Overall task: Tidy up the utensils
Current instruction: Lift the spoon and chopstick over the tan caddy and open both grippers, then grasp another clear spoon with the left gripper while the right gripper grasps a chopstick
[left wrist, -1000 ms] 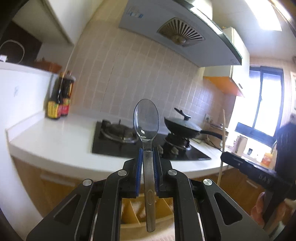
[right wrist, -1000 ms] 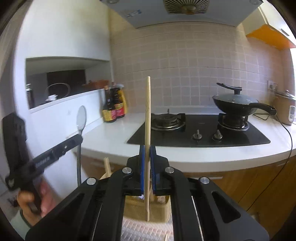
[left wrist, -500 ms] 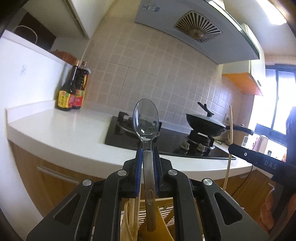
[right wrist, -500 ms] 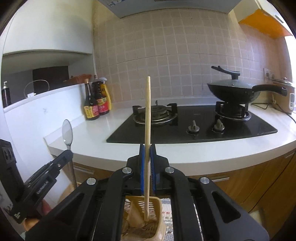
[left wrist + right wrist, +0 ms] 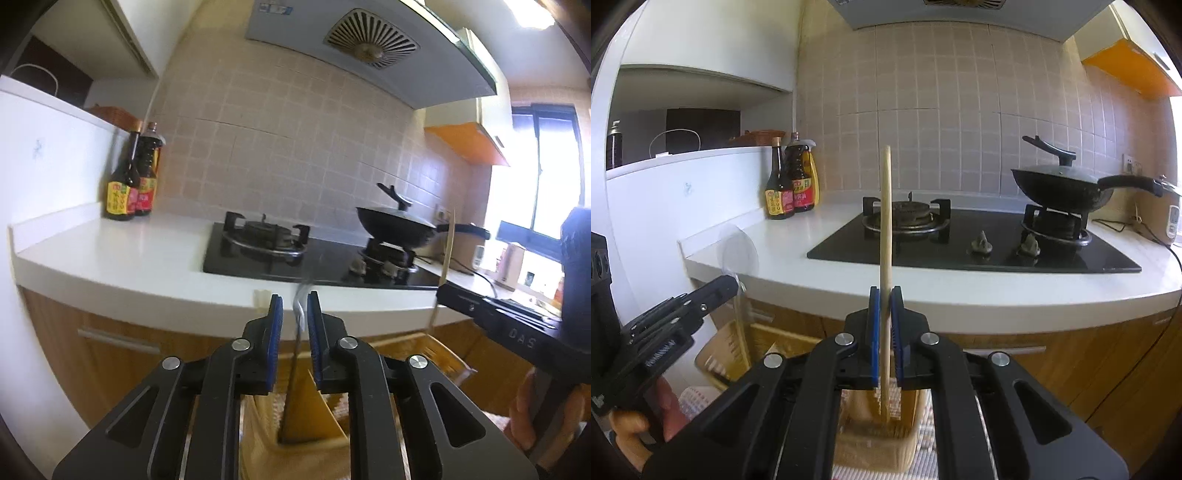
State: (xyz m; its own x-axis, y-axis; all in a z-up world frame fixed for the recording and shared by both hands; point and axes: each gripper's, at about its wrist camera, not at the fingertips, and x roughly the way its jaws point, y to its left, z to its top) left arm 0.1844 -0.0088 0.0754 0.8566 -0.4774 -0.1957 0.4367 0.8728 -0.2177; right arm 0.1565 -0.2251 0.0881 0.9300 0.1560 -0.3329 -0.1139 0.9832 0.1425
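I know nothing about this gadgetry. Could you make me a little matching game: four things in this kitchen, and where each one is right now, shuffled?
Things:
1. wooden chopstick
2. spoon
3. black pan
4. sauce bottles

Places:
A. loose and blurred between the parted fingers of the left hand-held gripper
B. on the white counter, left of the stove
C. clamped upright in the right hand-held gripper
D. on the stove's right burner

Pairs: 1-C, 2-A, 3-D, 4-B
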